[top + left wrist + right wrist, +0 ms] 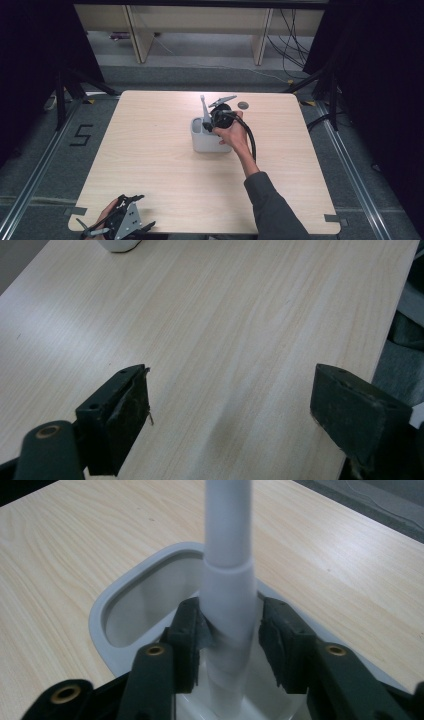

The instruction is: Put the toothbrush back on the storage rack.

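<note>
Black jaws of the left gripper (227, 415) stand wide apart over bare tabletop at the table's (150, 165) near corner, holding nothing. Farther off, the right gripper (227, 635) is clamped on the white handle (227, 580) of a tool standing upright in the pale grey holder (207, 140), directly beneath those jaws. Nothing steadies the holder, so a slanted pull could tip or drag it, I'd guess.

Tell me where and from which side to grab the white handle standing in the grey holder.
Grip the white handle on its thicker lower sleeve just above the grey holder rim, approaching level from the person's side. It stands upright and round, so pads either side fit, as the right claw shows.
</note>
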`<state>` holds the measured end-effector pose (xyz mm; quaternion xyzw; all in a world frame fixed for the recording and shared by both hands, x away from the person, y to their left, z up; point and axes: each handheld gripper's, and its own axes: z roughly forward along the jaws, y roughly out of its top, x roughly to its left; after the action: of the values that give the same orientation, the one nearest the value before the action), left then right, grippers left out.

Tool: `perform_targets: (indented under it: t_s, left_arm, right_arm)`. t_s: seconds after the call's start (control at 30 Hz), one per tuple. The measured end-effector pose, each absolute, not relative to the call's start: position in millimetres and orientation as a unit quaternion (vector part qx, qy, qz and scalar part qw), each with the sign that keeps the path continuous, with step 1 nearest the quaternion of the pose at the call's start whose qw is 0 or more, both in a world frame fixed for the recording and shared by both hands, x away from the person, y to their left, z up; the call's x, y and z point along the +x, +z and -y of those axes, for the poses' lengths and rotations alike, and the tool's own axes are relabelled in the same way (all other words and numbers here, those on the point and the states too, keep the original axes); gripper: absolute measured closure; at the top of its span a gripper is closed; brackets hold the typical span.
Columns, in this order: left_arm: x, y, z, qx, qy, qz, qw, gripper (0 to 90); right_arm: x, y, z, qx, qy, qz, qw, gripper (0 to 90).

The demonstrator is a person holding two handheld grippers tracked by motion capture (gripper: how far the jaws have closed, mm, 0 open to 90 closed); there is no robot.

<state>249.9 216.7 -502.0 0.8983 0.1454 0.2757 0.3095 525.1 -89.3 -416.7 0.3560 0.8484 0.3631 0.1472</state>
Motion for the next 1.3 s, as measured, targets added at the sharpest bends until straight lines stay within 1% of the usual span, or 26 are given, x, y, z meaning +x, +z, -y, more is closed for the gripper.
perform_targets:
  t_s: [0.07, 0.13, 0.17, 0.2, 0.27, 0.4, 0.5, 0.63, 0.67, 0.7, 0.77, 0.83, 0.93, 0.97, 1.0, 1.13, 1.3]
  left_arm:
    - [250.0, -502.5, -216.4, 0.898, 0.275, -0.147, 0.311, 15.4]
    - [250.0, -502.6, -216.3, 0.898, 0.274, -0.147, 0.311, 15.4]
    - [249.8, -502.3, -216.4, 0.898, 0.274, -0.147, 0.31, 15.4]
    - [249.9, -502.4, -216.5, 0.898, 0.275, -0.147, 0.311, 15.4]
    - [249.8, -502.5, -216.4, 0.897, 0.277, -0.149, 0.31, 15.4]
    - [249.9, -502.9, -216.1, 0.897, 0.274, -0.149, 0.313, 15.4]
    - [249.9, -502.8, -216.2, 0.897, 0.275, -0.149, 0.313, 15.4]
    - [249.9, -503.6, -215.5, 0.895, 0.28, -0.153, 0.313, 15.4]
    - [250.0, -503.5, -215.8, 0.895, 0.277, -0.151, 0.315, 15.4]
    - [250.1, -503.5, -215.7, 0.895, 0.279, -0.152, 0.313, 15.4]
    - [250.1, -503.4, -215.8, 0.896, 0.277, -0.151, 0.313, 15.4]
    - [249.7, -503.6, -215.5, 0.895, 0.278, -0.153, 0.315, 15.4]
    - [249.8, -503.0, -216.0, 0.896, 0.277, -0.151, 0.312, 15.4]
    - [249.8, -503.0, -216.0, 0.896, 0.277, -0.151, 0.312, 15.4]
    - [249.7, -503.0, -216.0, 0.896, 0.277, -0.151, 0.312, 15.4]
    - [249.7, -502.9, -216.1, 0.896, 0.277, -0.151, 0.312, 15.4]
    - [249.8, -502.9, -216.1, 0.896, 0.277, -0.151, 0.312, 15.4]
  right_arm:
    - [525.6, -417.6, 89.4, 0.347, 0.363, -0.852, 0.149, 60.7]
    - [523.7, -417.2, 88.9, 0.359, 0.365, -0.848, 0.14, 60.5]
    - [523.0, -416.3, 89.7, 0.361, 0.359, -0.849, 0.14, 60.1]
    - [523.9, -418.3, 89.4, 0.357, 0.365, -0.847, 0.15, 59.7]
    - [522.3, -416.3, 90.0, 0.352, 0.363, -0.851, 0.141, 58.9]
    - [520.2, -414.4, 91.2, 0.348, 0.367, -0.851, 0.141, 57.4]
    - [515.8, -408.0, 93.2, 0.351, 0.37, -0.849, 0.139, 55.4]
    - [513.9, -403.8, 95.7, 0.346, 0.384, -0.843, 0.148, 54.6]
    - [510.5, -399.5, 97.5, 0.361, 0.383, -0.839, 0.137, 54.2]
    - [510.5, -399.5, 97.5, 0.361, 0.383, -0.839, 0.137, 54.2]
    - [509.2, -397.8, 99.6, 0.355, 0.387, -0.838, 0.149, 53.2]
    - [508.0, -396.0, 101.0, 0.356, 0.39, -0.836, 0.145, 52.7]
    - [507.5, -394.0, 104.2, 0.349, 0.394, -0.836, 0.157, 50.9]
    - [505.3, -392.0, 104.4, 0.36, 0.392, -0.834, 0.145, 50.0]
    - [505.2, -391.7, 105.7, 0.357, 0.397, -0.832, 0.153, 48.8]
    - [502.7, -389.6, 106.4, 0.357, 0.402, -0.829, 0.152, 46.7]
    - [499.3, -384.8, 108.8, 0.357, 0.406, -0.828, 0.149, 41.6]
